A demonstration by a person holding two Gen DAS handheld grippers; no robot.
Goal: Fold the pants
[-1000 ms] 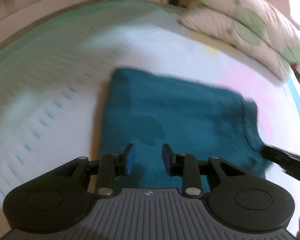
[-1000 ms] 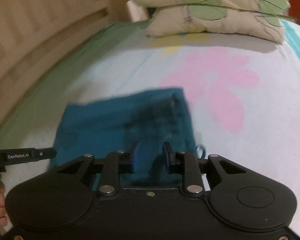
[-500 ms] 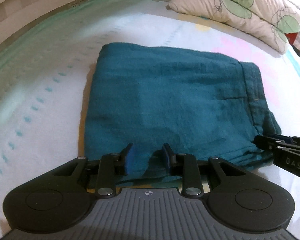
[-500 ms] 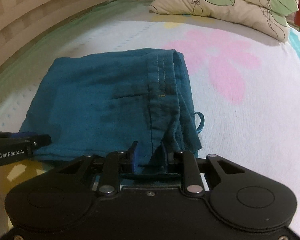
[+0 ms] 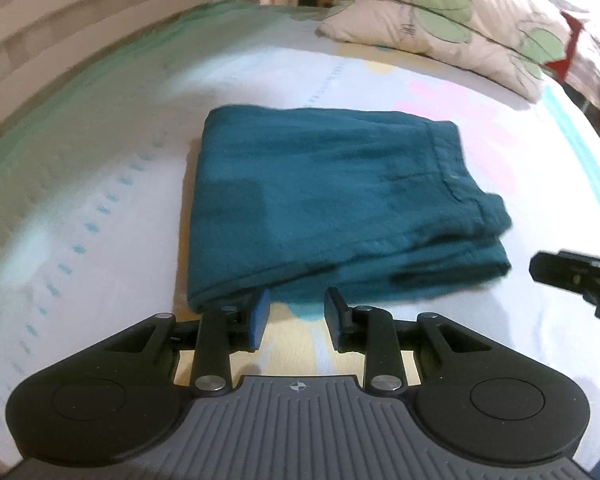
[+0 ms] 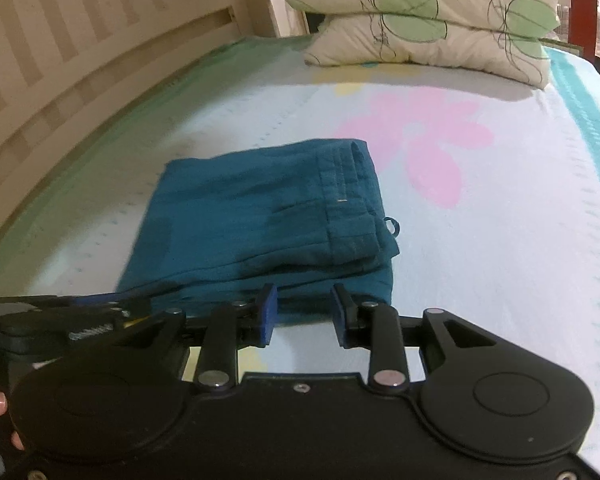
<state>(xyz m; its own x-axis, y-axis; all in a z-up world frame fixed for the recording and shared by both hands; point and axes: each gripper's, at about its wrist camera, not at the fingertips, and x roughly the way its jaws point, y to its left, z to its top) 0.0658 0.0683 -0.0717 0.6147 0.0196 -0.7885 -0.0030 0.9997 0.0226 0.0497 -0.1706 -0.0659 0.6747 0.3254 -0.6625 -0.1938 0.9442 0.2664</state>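
Note:
The teal pants (image 5: 332, 200) lie folded into a flat rectangle on the bed, waistband at the right side; they also show in the right wrist view (image 6: 268, 224). My left gripper (image 5: 298, 312) is open and empty, just in front of the fold's near edge. My right gripper (image 6: 304, 308) is open and empty, just in front of the near right corner. The right gripper's tip shows in the left wrist view (image 5: 576, 276), apart from the pants. The left gripper shows at the left in the right wrist view (image 6: 72, 316).
The bed sheet (image 6: 500, 240) is pale with a pink flower print (image 6: 424, 140). Two leaf-print pillows (image 6: 432, 20) are stacked at the far end. A wooden slatted headboard (image 6: 60, 40) runs along the left side.
Both grippers have let go of the pants' near edge and drawn back toward me; the jaws have opened wider. The folded pants lie still on the bed.

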